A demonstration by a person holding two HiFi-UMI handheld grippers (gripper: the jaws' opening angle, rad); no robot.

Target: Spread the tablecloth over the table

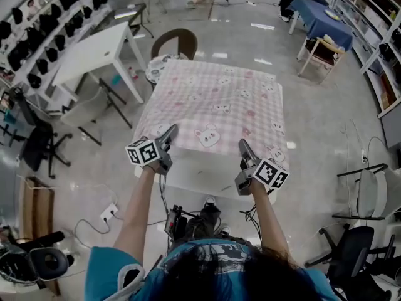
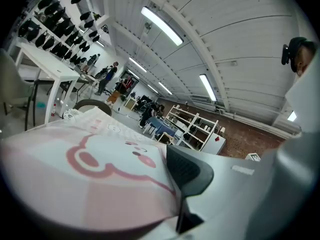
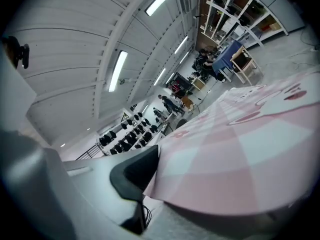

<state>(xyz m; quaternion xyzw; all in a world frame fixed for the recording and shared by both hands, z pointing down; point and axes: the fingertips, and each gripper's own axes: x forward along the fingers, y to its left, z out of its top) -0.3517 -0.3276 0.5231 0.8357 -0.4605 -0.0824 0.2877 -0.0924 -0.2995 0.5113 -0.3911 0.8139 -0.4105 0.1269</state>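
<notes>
A pink checked tablecloth (image 1: 216, 99) with bear prints lies over most of a white table (image 1: 200, 175); the table's near strip is bare. My left gripper (image 1: 170, 132) is shut on the cloth's near left corner. In the left gripper view the dark pad (image 2: 189, 170) presses against the cloth (image 2: 100, 174), and the other jaw is hidden beneath it. My right gripper (image 1: 244, 147) is shut on the near right edge. In the right gripper view its pad (image 3: 136, 174) bears on the cloth (image 3: 240, 159). Both grippers point almost level across the table.
A second white table (image 1: 94, 52) stands at the left beside racks of dark items. A round-backed chair (image 1: 177, 39) sits behind the table. A wooden chair (image 1: 321, 50) and a blue-covered table (image 1: 322, 19) are far right, office chairs (image 1: 366, 196) near right. Cables and a power strip (image 1: 108, 213) lie on the floor.
</notes>
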